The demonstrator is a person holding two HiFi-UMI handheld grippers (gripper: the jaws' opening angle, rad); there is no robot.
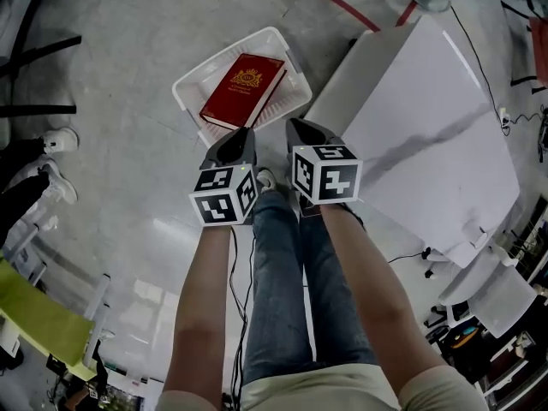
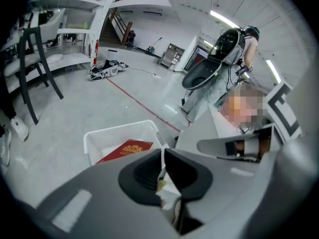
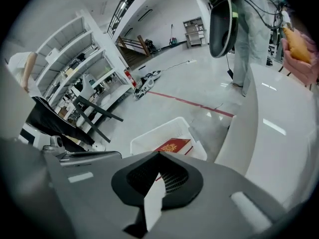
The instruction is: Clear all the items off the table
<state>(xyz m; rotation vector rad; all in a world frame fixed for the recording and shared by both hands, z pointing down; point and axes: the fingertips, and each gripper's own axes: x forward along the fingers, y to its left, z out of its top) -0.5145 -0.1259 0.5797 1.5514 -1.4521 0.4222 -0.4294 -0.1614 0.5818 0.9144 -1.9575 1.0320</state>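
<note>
A red book [image 1: 244, 90] with a gold crest lies in a white plastic basket [image 1: 190, 80] on the floor, left of the white table [image 1: 428, 118]. Both grippers hang side by side in the air just short of the basket. My left gripper [image 1: 240, 135] is shut with nothing in it, and so is my right gripper [image 1: 295, 127]. In the left gripper view the jaws of the left gripper [image 2: 163, 153] meet below the basket [image 2: 99, 136] and book [image 2: 127, 150]. The right gripper [image 3: 159, 156] points toward the same basket [image 3: 149, 136] and book [image 3: 172, 146].
The table top [image 3: 279, 148] shows bare white. A red tape line [image 1: 342, 2] crosses the grey floor beyond the basket. Another person's shoes [image 1: 60, 139] are at the left, near black chair legs [image 2: 35, 68]. A person stands past the table's far end [image 2: 214, 83].
</note>
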